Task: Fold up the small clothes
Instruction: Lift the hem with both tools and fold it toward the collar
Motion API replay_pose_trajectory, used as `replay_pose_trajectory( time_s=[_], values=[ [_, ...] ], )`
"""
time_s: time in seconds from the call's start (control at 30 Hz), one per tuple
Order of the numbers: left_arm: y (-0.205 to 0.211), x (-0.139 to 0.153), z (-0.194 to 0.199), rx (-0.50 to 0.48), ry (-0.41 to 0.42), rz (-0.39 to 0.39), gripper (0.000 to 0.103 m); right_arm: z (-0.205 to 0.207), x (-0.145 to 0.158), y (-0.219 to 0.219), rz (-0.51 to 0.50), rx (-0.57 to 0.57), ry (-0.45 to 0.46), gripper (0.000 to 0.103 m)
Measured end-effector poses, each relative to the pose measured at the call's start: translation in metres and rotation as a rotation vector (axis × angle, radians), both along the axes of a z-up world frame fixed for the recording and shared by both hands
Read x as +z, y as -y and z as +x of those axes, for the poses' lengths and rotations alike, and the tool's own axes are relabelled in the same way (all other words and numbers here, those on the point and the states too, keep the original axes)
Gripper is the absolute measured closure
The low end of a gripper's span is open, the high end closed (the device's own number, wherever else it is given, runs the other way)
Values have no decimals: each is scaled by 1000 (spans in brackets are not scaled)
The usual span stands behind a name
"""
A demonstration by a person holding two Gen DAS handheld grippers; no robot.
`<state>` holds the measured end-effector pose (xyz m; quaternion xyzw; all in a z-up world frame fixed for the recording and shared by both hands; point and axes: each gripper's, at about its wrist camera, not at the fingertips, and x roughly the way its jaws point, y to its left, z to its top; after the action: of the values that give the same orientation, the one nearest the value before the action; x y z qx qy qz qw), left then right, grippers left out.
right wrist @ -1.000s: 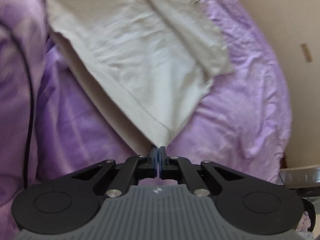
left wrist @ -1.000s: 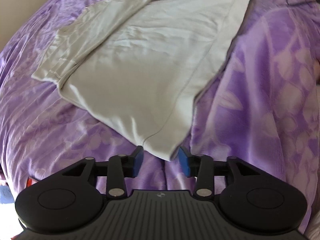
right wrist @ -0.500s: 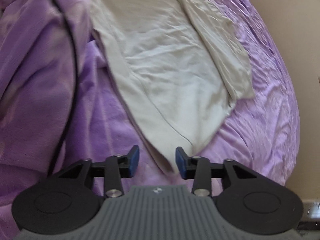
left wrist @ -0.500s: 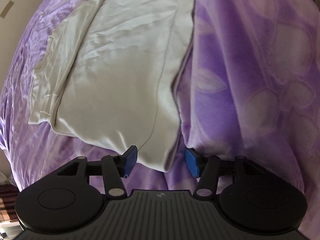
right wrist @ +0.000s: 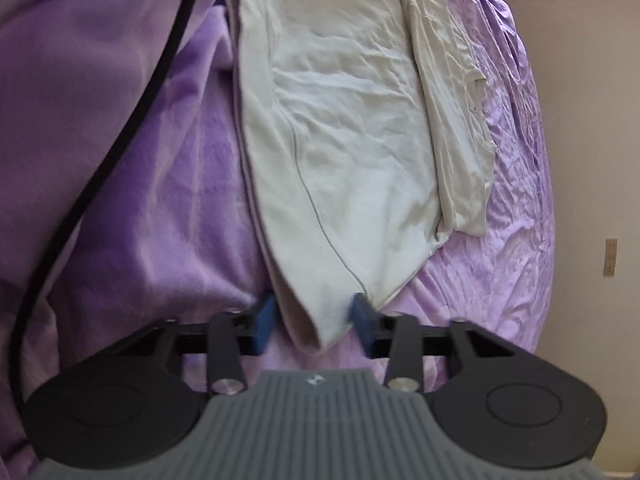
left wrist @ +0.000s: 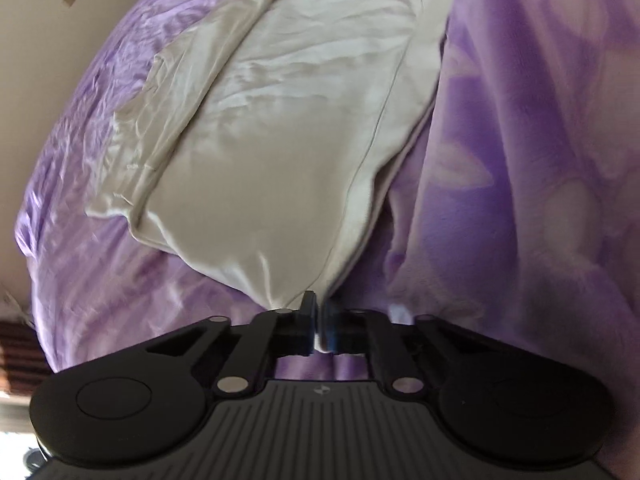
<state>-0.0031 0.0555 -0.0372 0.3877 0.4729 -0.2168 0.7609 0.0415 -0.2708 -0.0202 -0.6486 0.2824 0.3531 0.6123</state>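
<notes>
A cream T-shirt (left wrist: 288, 152) lies folded on a bed with a crinkled lilac sheet (left wrist: 92, 240) and a plush purple blanket (left wrist: 520, 160).

In the left wrist view it fills the middle of the frame, one sleeve tucked along its left edge, and tapers to a corner at the bottom centre. There the left claw (left wrist: 318, 322) is pressed together, pinching that corner.

In the right wrist view the T-shirt (right wrist: 352, 140) runs from top centre to bottom centre. The right claw (right wrist: 314, 326) is closing, its blue pads (right wrist: 262, 326) apart on either side of the lower corner. A black cable (right wrist: 120, 152) curves down the left of the frame over the blanket (right wrist: 80, 80).
</notes>
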Motion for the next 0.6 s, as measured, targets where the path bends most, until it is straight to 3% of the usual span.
replay_pose_trajectory(
  time_s=[0.03, 0.07, 0.13, 0.23, 0.33, 0.6],
  values=[
    [-1, 2, -1, 12, 13, -10, 99, -2, -1, 2, -3, 24, 17, 94],
    [-1, 5, -3, 15, 34, -19, 99, -5, -1, 4, 2, 45, 38, 103],
    [-5, 16, -4, 44, 79, -50, 100, -6, 8, 6, 47, 43, 65, 103],
    [-12, 43, 3, 122, 169, -119, 100, 9, 37, 9, 213, -62, 102, 103],
    [-16, 72, 10, 178, 274, -138, 100, 26, 63, 11, 348, -156, 184, 103],
    [-18, 148, 8, 247, 549, -178, 100, 37, 122, 11, 557, -244, 334, 103]
  ],
)
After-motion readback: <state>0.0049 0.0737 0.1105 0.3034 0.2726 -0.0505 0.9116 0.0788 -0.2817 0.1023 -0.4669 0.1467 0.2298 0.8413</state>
